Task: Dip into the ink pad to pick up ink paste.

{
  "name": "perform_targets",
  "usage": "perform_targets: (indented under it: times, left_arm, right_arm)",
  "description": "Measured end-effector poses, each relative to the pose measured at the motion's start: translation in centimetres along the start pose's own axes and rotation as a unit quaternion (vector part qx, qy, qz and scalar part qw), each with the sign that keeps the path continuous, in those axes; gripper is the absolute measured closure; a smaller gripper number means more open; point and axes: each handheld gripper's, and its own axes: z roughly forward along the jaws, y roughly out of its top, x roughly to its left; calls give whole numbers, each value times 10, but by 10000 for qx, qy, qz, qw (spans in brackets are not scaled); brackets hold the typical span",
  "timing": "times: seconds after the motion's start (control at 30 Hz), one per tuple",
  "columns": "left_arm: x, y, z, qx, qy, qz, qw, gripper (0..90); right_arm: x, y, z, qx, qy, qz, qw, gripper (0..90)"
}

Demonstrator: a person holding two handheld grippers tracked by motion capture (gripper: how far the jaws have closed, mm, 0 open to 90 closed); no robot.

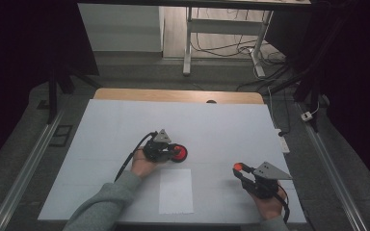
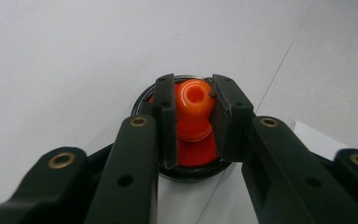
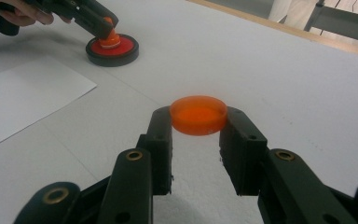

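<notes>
A round black base with a red top (image 1: 179,153) lies near the middle of the white table (image 1: 221,125); an orange knob (image 2: 193,100) stands up from its centre. My left gripper (image 2: 193,93) is shut on that knob, one jaw on each side, and it reaches the base from the left (image 1: 172,151). My right gripper (image 3: 198,122) is shut on a flat orange cap (image 3: 198,114) and holds it a little above the table at the front right (image 1: 239,168). In the right gripper view the black base (image 3: 112,49) sits far off at the upper left.
A white sheet of paper (image 1: 176,191) lies flat on the table between the two hands, near the front edge. A wooden strip (image 1: 178,95) runs along the table's far edge. Metal rails (image 1: 335,168) flank the table, with cables on the floor behind.
</notes>
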Motion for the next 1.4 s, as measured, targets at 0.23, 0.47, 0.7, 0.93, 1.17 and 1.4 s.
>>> perform_targets:
  times: [0.23,0.47,0.7,0.93,1.17,1.4]
  left_arm:
    - [4,0,0,-14,-143,-139,9998,724]
    - [3,1,0,16,-96,-77,9999,723]
    - [3,3,-3,-99,-36,-62,9999,723]
    - [5,9,-17,-345,-63,-87,9993,723]
    - [9,15,-37,-720,-167,-168,9971,723]
    - [10,20,-50,-892,-256,-202,9955,722]
  right_arm:
    - [0,0,1,13,2,-2,10000,644]
    - [0,0,1,-14,14,2,10000,644]
    - [-1,0,0,1,1,-8,10000,644]
    - [0,0,1,2,4,-14,10000,644]
    - [0,0,0,2,1,-11,10000,644]
    - [0,0,1,6,0,-14,10000,644]
